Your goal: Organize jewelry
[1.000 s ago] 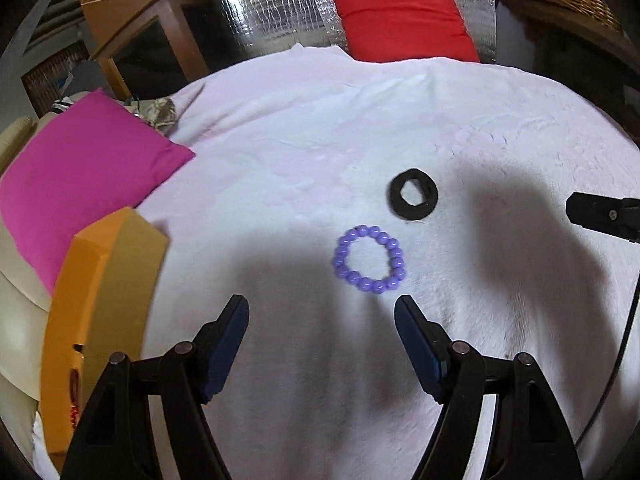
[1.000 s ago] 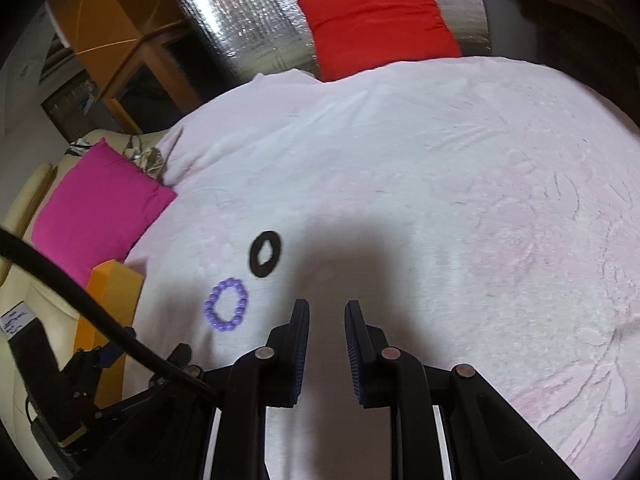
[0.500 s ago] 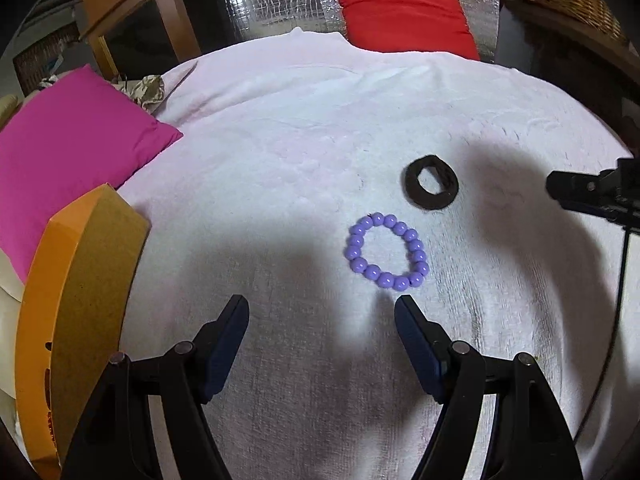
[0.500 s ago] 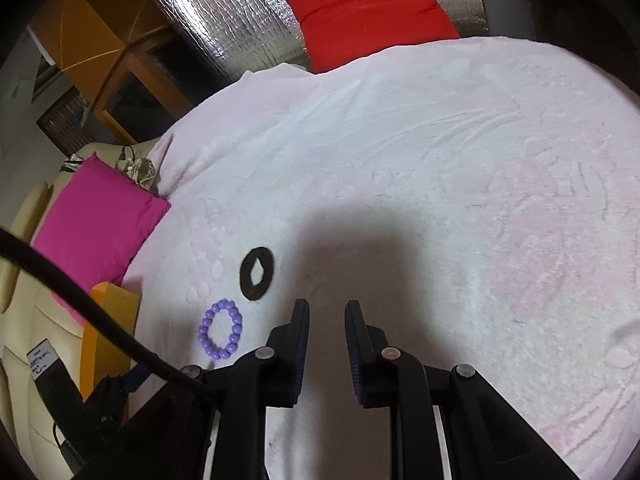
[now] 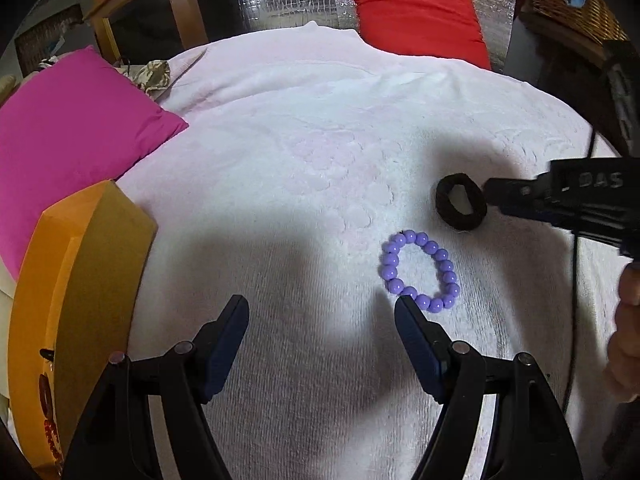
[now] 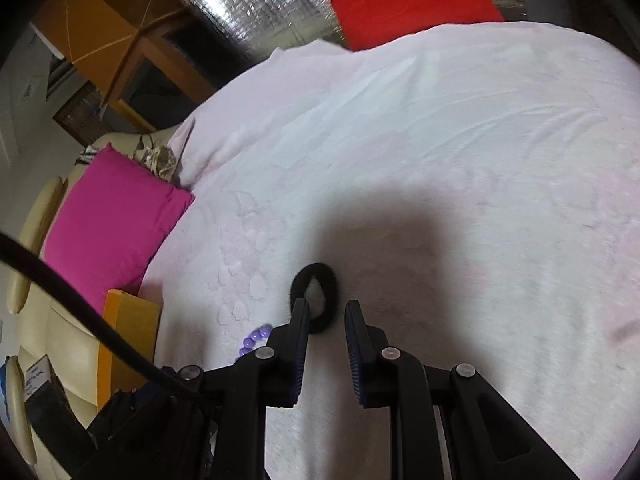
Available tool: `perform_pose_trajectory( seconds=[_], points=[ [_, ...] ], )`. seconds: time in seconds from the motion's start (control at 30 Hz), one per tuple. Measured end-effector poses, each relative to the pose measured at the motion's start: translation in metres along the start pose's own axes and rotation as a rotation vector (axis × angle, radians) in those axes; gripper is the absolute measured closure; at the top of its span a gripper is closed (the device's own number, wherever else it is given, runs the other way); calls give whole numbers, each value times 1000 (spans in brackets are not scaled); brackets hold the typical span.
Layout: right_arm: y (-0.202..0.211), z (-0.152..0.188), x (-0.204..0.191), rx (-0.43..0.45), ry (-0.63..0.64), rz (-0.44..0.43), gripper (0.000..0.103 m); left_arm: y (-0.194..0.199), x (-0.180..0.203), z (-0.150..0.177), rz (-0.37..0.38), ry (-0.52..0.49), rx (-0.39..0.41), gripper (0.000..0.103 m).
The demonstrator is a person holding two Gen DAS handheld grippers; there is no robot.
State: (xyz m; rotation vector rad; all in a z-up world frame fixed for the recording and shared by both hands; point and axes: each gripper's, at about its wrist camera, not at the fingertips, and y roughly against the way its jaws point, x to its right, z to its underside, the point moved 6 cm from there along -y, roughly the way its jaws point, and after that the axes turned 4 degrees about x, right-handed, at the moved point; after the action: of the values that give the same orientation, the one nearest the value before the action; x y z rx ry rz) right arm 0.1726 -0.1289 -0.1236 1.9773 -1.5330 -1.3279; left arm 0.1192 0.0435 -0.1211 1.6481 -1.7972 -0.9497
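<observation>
Your right gripper (image 6: pixel 327 308) sits low over the black hair tie (image 6: pixel 316 298), its jaws a narrow gap apart and not clamped on anything; the near arc of the band lies between them, the left fingertip (image 6: pixel 301 308) over the ring's edge. The tie rests flat on the white blanket (image 6: pixel 460 152) that covers the bed, just beside the purple bead bracelet (image 5: pixel 420 271).

Expect the tie to be very light, soft and fuzzy. It will squash flat under the pads and will not slip, but the plush blanket may get pinched with it, so take only the band's near side across its thickness and lift gently.

Your left gripper (image 5: pixel 320 314) hangs with its jaws wide apart and empty, the bracelet just past its right fingertip (image 5: pixel 404 308). The beads look hard, smooth and round, probably on elastic, so they are likely to roll out of a pinch. Close across one side of the loop, over two or three beads. The orange box (image 5: pixel 80 280) stands at the left edge of the bed, well apart from both pieces.
</observation>
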Motion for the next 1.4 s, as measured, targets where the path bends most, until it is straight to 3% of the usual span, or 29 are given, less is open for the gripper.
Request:
perform_pose_trajectory(
  seconds=[0.2, 0.3, 0.57, 1.03, 1.07, 1.2, 1.4],
  points=[
    [-23, 3, -5, -15, 43, 55, 82, -5, -2, 1, 24, 5, -19, 27],
    [-23, 3, -6, 5, 89, 96, 92, -6, 0, 1, 29, 2, -18, 27],
    [8, 10, 9, 33, 100, 128, 94, -10, 24, 1, 105, -4, -34, 27],
    [55, 51, 52, -26, 77, 95, 95, -18, 35, -6, 98, 9, 7, 27],
    [57, 53, 54, -29, 78, 89, 95, -18, 34, -7, 99, 12, 11, 29],
    [61, 56, 60, -39, 69, 72, 96, -21, 37, -11, 124, 12, 35, 60],
    [65, 54, 63, -50, 46, 54, 96, -20, 43, -10, 155, -14, 34, 92]
  ],
)
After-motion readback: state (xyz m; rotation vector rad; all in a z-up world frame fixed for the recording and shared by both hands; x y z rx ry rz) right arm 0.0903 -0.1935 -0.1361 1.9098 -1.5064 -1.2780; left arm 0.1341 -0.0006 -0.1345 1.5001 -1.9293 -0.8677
